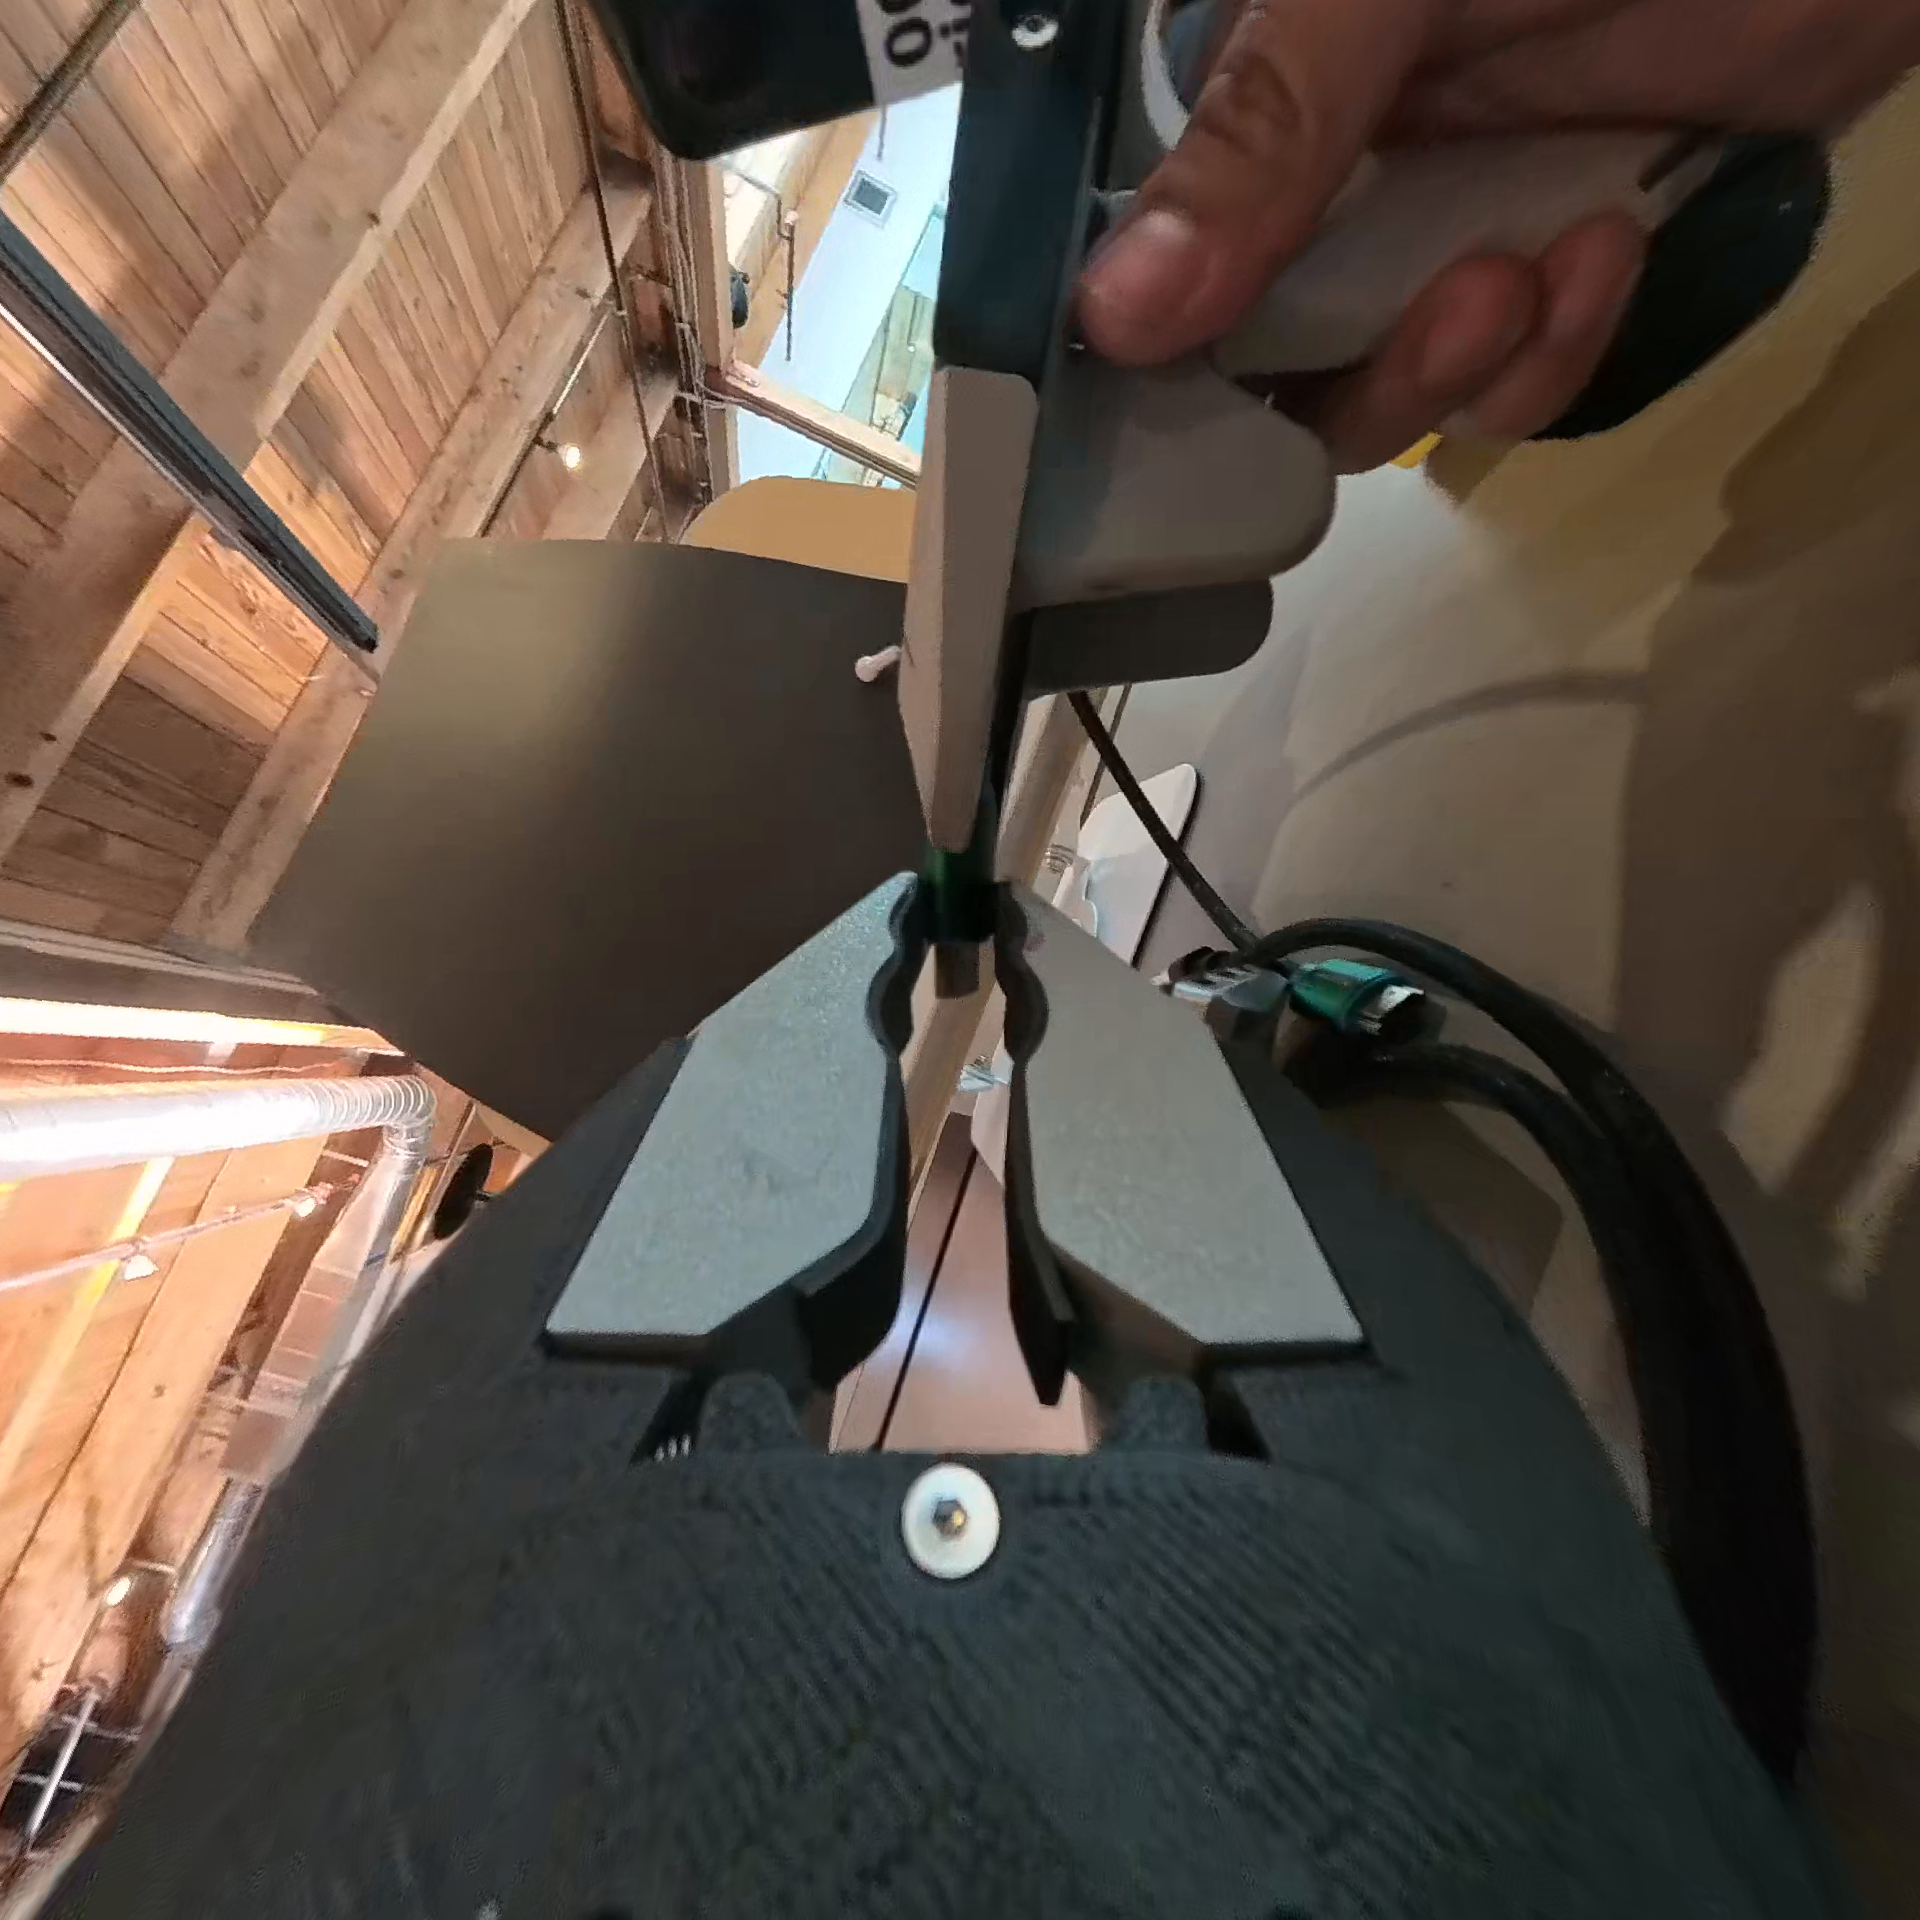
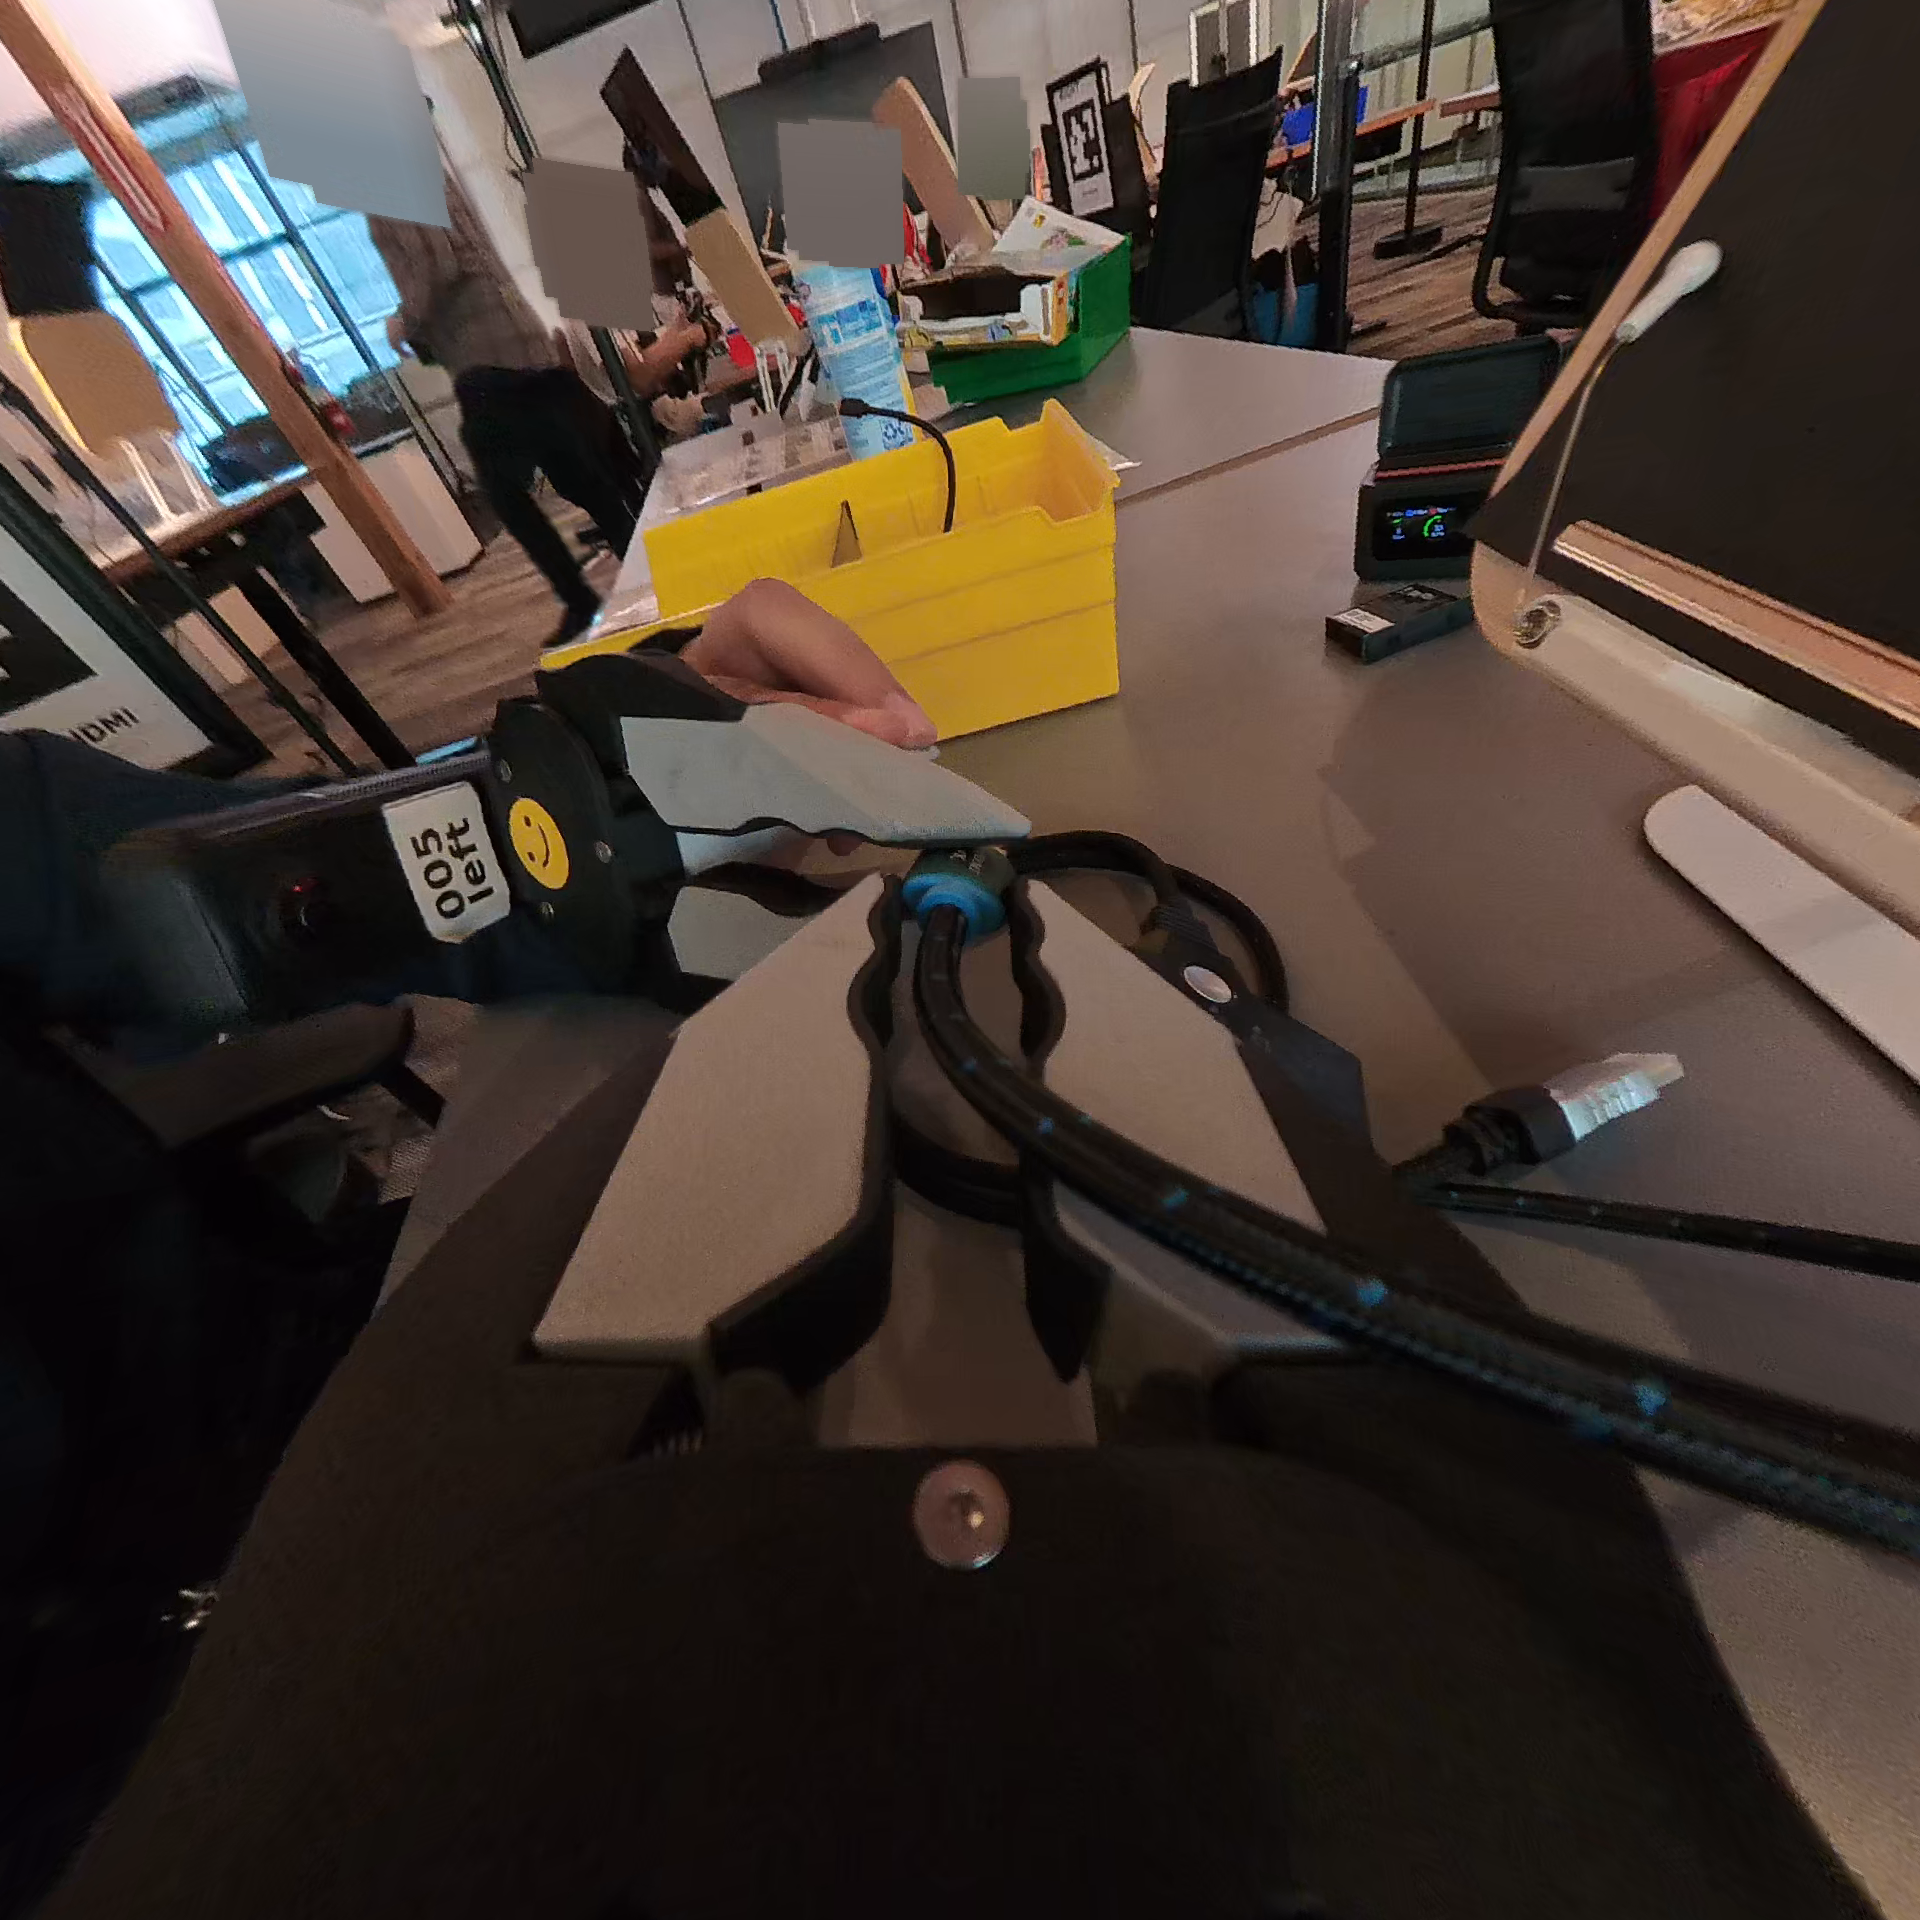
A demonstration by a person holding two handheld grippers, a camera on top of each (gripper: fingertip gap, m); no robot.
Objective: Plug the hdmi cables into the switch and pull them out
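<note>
In the right wrist view, my right gripper (image 2: 951,904) is shut on the blue-collared plug (image 2: 954,902) of a black braided HDMI cable (image 2: 1195,1205), which runs back between its fingers. My left gripper (image 2: 1013,828) comes in from the left, and its fingertips touch the front of the same plug. In the left wrist view, my left gripper (image 1: 956,920) is shut on a teal-collared plug (image 1: 951,883), and the right gripper's fingers (image 1: 956,727) meet it from above. A second plug (image 2: 1600,1091) lies loose on the table. I cannot make out the switch.
The grey table (image 2: 1351,727) holds a yellow bin (image 2: 904,592), a small black device with a lit screen (image 2: 1418,520) and a small black box (image 2: 1397,620). A black panel with a wooden edge (image 2: 1766,416) stands at the right. People stand in the background. Left and right tips are no more than a few centimetres apart.
</note>
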